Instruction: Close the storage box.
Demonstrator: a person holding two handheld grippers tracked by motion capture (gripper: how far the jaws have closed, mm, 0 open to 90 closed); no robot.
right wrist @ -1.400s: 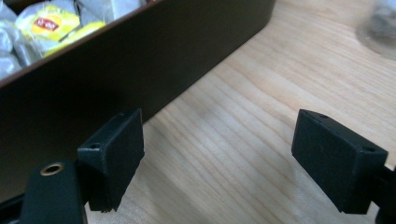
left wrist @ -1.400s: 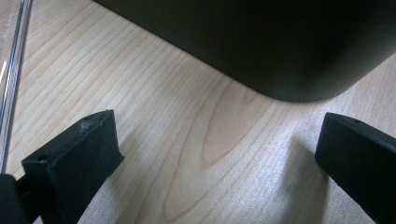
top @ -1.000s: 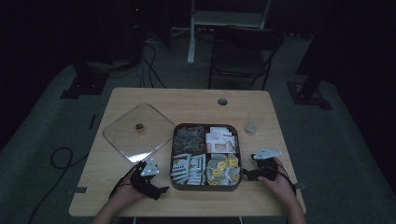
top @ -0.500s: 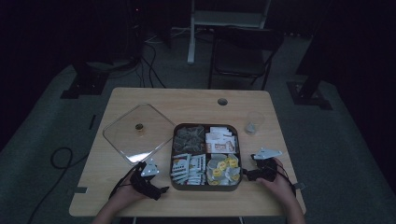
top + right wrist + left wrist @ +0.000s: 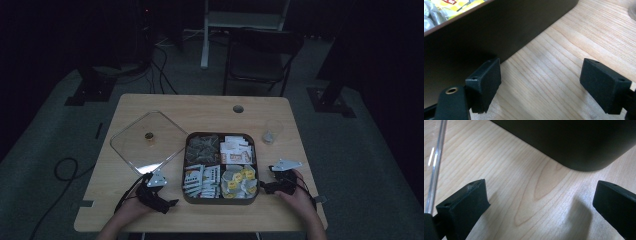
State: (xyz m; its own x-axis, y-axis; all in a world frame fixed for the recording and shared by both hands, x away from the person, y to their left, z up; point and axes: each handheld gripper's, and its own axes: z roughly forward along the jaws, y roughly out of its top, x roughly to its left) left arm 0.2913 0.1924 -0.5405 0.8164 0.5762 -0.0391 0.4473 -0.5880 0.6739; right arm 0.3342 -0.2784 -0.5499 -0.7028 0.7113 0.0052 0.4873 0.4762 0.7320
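A dark square box [image 5: 220,199] with four compartments of tea bags and packets sits at the table's front middle. Its clear lid [image 5: 145,142] lies flat to its left, with a small gold knob on it. My left gripper [image 5: 167,204] rests on the table by the box's front left corner, jaws open on bare wood [image 5: 541,202], the box's dark corner [image 5: 584,147] ahead. My right gripper [image 5: 266,187] lies by the box's right wall [image 5: 486,35], open over bare wood [image 5: 541,85].
A small clear glass [image 5: 271,131] stands right of the box's far corner. A cable hole [image 5: 238,108] marks the table's far edge. A folding chair [image 5: 260,55] and stands sit on the floor behind. The lid's edge [image 5: 435,162] runs left of my left jaws.
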